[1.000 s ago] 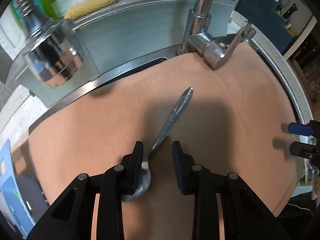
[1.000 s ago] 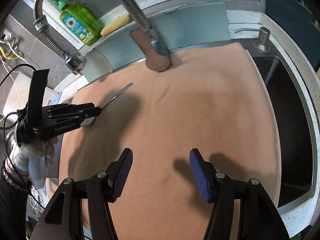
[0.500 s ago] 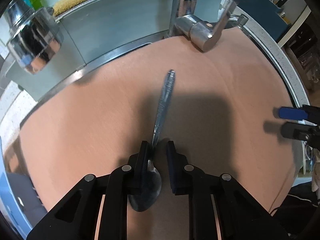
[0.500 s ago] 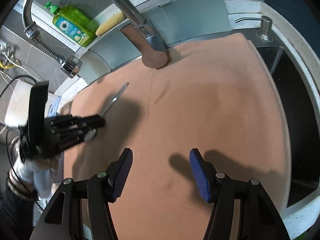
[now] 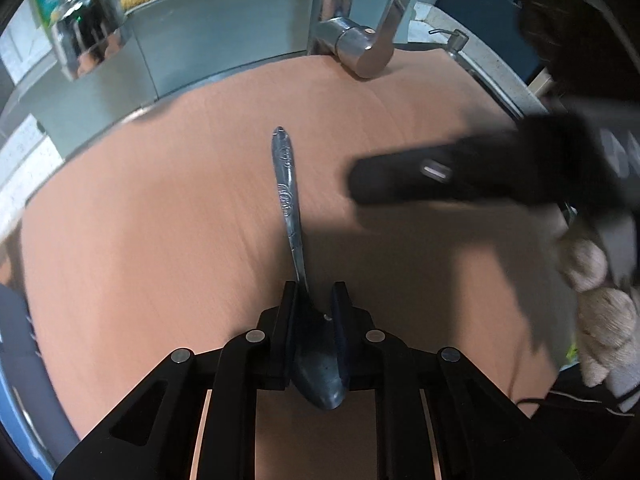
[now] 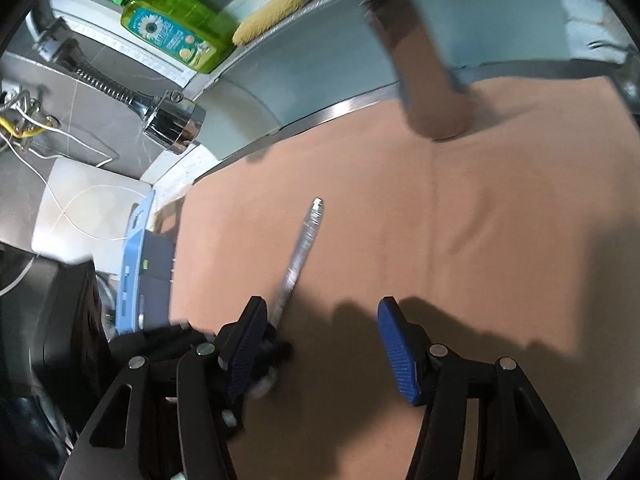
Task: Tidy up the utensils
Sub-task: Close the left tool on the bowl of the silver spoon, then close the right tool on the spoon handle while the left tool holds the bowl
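Left gripper [image 5: 313, 304]: clamped on the spoon [image 5: 289, 196], pads squeezing where the neck meets the bowl, bowl tucked back between the jaws at the near edge of the left wrist view.
Spoon axis: handle runs straight out ahead of the left gripper, from near to far, tip leaning a touch left, over the tan mat [image 5: 140, 240]. Whether the handle rests on the mat or rides just above it, I cannot tell.
Right gripper [image 6: 320, 340]: nothing between its blue pads, jaws easing narrower and wide apart; in its own view the spoon handle lies just off its left finger, pointing far and slightly right.
Nearer hand: the left, no contest, it already has the spoon; the right is just beside the handle and, by my read, lined up to take or steady the free end.
Far end: tap [image 5: 356, 40] at the mat's far edge, sponge [image 6: 272, 16] and green soap bottle [image 6: 176, 32] on the ledge behind.
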